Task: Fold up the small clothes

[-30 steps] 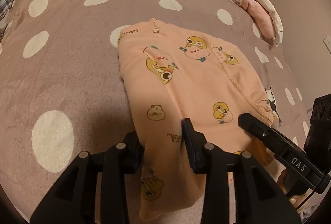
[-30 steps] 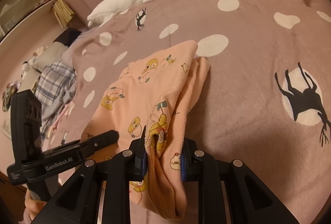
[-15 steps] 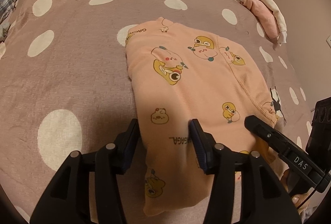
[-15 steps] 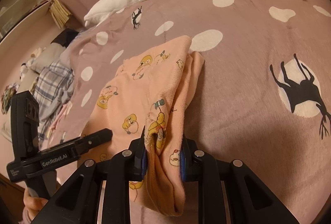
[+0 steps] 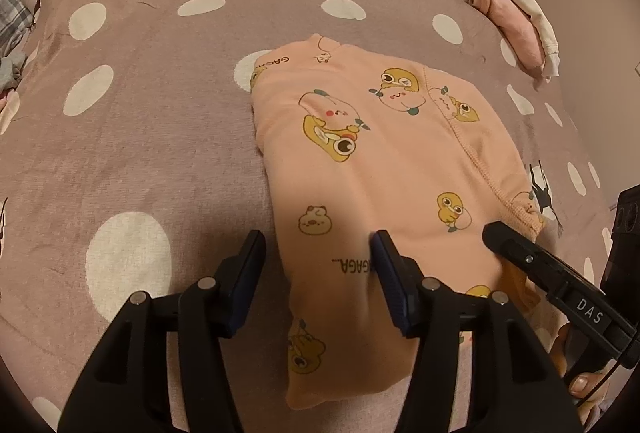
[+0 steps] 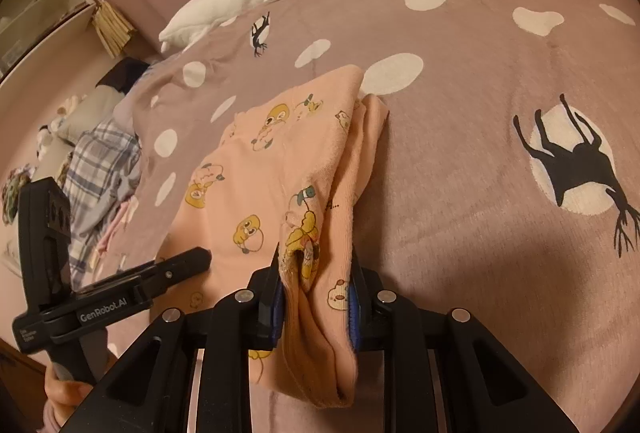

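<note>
The peach garment [image 5: 372, 161] lies folded on the bed [image 5: 140, 137], near its front edge, its near end draped over that edge. The right gripper [image 6: 316, 285] has its fingers clamped on a bunched corner of the garment; the left gripper [image 5: 320, 265] has just been opening, its fingers standing apart with the other near edge between them, unpinched. With only one corner held, any pull could drag the fold askew or tip the draped end off the bed. The left wrist view shows the garment's flat top and seam; only the right wrist view shows the stacked layers at the garment's far edge and the pinch itself.
</note>
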Demonstrator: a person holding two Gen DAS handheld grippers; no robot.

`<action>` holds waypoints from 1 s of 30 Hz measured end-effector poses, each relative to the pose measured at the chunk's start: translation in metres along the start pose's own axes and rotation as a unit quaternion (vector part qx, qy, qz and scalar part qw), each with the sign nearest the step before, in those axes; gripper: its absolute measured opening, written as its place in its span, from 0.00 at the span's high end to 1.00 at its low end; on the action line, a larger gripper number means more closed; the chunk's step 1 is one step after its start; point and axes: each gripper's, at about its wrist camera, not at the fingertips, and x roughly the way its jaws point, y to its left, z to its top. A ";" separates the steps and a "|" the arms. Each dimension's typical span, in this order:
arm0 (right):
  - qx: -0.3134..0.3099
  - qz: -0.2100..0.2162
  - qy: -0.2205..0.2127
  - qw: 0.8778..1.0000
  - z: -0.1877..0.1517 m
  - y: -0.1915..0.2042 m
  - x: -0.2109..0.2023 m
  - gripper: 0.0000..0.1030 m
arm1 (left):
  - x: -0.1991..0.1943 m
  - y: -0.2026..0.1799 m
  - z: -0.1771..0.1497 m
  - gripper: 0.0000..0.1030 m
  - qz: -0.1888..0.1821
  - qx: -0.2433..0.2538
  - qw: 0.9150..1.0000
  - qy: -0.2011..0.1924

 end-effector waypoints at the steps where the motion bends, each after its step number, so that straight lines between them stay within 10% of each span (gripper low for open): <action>1: 0.000 0.000 0.000 1.000 0.000 0.000 0.000 0.78 | 0.000 0.000 0.000 0.44 0.001 0.000 1.000 0.000; 30: 0.007 -0.015 0.002 1.000 -0.004 -0.003 -0.003 0.72 | -0.005 0.008 -0.008 0.27 0.023 -0.009 1.000 0.003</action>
